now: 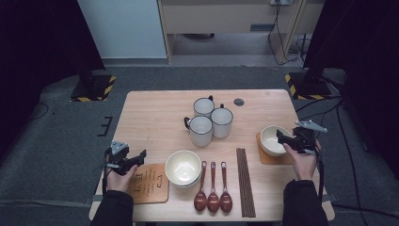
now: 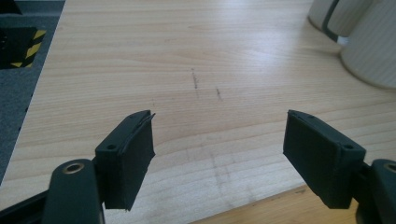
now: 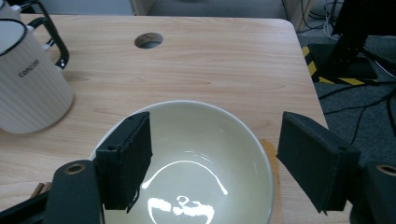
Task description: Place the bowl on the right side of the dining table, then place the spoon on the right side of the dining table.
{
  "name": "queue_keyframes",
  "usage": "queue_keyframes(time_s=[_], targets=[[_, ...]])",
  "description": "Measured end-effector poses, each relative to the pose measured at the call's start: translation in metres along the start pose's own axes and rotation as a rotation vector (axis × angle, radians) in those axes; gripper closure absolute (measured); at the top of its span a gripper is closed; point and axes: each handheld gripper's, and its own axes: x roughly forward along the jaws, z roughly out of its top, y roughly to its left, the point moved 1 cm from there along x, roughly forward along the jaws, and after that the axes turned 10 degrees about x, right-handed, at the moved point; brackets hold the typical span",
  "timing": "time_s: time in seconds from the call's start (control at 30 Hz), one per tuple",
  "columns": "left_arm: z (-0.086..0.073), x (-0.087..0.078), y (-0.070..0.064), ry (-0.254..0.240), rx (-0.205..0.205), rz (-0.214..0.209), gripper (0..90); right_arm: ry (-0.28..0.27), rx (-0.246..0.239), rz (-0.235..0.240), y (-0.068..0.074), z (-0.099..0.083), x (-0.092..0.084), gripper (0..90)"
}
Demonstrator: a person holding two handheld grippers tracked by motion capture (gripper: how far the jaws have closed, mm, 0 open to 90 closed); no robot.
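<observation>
High view: a wooden table [image 1: 155, 113] carries a place setting, with the cluster of three white mugs [image 1: 208, 120] taken as the landmark. Right of the mugs and nearer the person, a cream bowl [image 1: 272, 140] sits on a brown coaster [image 1: 266, 157]. The right gripper [image 1: 282, 137] hangs at this bowl's right rim, held by the right hand [image 1: 302, 160]. Directly in front of the mugs, toward the person, stands a stack of cream bowls [image 1: 182, 168]; beside it lie three brown spoons [image 1: 213, 195] and a bundle of dark chopsticks [image 1: 245, 181]. Left of the stack, farthest from the mugs, lies a printed wooden coaster [image 1: 149, 182], over whose left edge the left gripper [image 1: 141, 155] is held.

Right gripper view: the jaws stand spread apart above the bowl [image 3: 196, 158], one jaw over its inside and the other outside its rim; neither pad presses on the rim. A ribbed white mug [image 3: 28, 88] stands to the bowl's left, and a round hole [image 3: 149, 40] pierces the tabletop beyond.

Left gripper view: the jaws stand spread over bare tabletop [image 2: 187, 70] with nothing between them; two mugs [image 2: 369, 42] stand in the far right corner.
</observation>
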Motion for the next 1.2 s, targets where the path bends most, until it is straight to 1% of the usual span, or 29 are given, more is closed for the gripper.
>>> queue_keyframes(time_s=[0.1,0.27,0.37,0.53,0.7,1.0,1.2], targets=[[0.004,-0.004,-0.002,-0.017,-0.003,-0.007,23.5,-0.001,-0.01,0.014,0.004,0.001,-0.001,25.2],[0.012,-0.012,-0.008,-0.061,-0.011,-0.028,23.7,-0.01,-0.025,0.035,0.01,0.004,-0.005,24.9],[0.017,-0.016,-0.014,-0.076,0.004,-0.041,23.6,-0.003,-0.028,0.051,0.014,0.005,-0.006,24.8],[0.025,-0.023,-0.021,-0.11,0.02,-0.056,23.6,0.004,-0.044,0.063,0.019,0.005,-0.007,24.4],[0.033,-0.032,-0.026,-0.145,0.023,-0.071,23.8,0.005,-0.045,0.078,0.022,0.006,-0.008,24.3],[0.043,-0.042,-0.038,-0.18,0.039,-0.099,25.5,-0.005,-0.052,0.099,0.028,0.006,-0.012,24.5],[0.048,-0.046,-0.048,-0.203,0.057,-0.125,26.3,-0.007,-0.065,0.12,0.036,0.006,-0.015,24.4]])
